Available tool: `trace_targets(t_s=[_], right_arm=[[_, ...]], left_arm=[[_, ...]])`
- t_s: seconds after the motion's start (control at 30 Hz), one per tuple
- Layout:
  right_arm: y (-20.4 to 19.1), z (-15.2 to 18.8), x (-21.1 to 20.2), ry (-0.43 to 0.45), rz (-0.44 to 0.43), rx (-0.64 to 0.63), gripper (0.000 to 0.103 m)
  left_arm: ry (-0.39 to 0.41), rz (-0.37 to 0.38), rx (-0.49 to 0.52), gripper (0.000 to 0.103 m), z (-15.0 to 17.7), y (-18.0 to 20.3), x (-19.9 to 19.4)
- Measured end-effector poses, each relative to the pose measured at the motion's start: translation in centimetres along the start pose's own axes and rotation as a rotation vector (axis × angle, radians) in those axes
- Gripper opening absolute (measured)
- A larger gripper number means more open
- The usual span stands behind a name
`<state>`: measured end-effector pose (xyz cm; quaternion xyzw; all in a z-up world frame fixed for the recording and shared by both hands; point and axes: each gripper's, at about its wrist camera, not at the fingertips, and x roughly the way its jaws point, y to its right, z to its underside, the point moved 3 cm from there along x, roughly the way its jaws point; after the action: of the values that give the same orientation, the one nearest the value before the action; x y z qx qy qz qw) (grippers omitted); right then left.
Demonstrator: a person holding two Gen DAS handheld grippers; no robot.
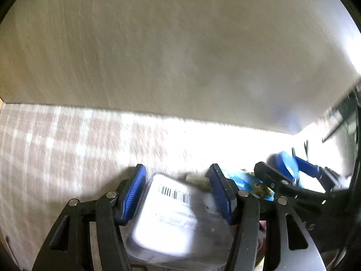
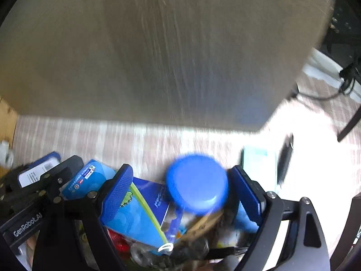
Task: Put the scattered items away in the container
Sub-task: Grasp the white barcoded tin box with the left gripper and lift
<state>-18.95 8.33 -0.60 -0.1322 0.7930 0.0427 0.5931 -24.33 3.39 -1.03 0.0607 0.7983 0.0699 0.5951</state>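
Note:
In the left wrist view my left gripper (image 1: 177, 194) points steeply down, its blue pads (image 1: 133, 194) wide apart. A white packet with a barcode (image 1: 173, 210) lies blurred between them, not clamped. In the right wrist view my right gripper (image 2: 182, 195) stands open over a heap of items: a jar with a round blue lid (image 2: 196, 185), blue packets (image 2: 135, 214) and something red (image 2: 117, 241). The lid is blurred, with a gap to the left pad (image 2: 117, 196). The right gripper (image 1: 286, 174) also shows at the left view's lower right, around the blue lid (image 1: 285, 166). The container's walls are mostly hidden.
A large grey-brown wood-grain panel (image 2: 158, 56) fills the top of both views, above a pale patterned floor (image 1: 67, 146). A pale flat sheet (image 2: 259, 158) and a dark slim object (image 2: 285, 158) lie to the right. Cables and a white strip (image 2: 327, 72) sit far right.

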Motion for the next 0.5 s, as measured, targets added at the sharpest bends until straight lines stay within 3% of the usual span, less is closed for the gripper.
trace_targets(t_s=[0.27, 0.37, 0.5], right_arm=[[2.1, 9.5, -5.4, -0.015, -0.046, -0.068, 0.088], [1.7, 15.2, -7.2, -0.021, -0.039, -0.191, 0.088], [1.6, 24.2, -8.6, -0.059, 0.076, -0.372, 0.088]], left_arm=[[-0.056, 0.061, 0.171, 0.057, 8.6, 4.7, -2.8], [-0.073, 0.077, 0.23, 0.057, 11.6, 5.9, -4.2], [-0.081, 0.073, 0.313, 0.057, 16.4, 7.4, -6.5]])
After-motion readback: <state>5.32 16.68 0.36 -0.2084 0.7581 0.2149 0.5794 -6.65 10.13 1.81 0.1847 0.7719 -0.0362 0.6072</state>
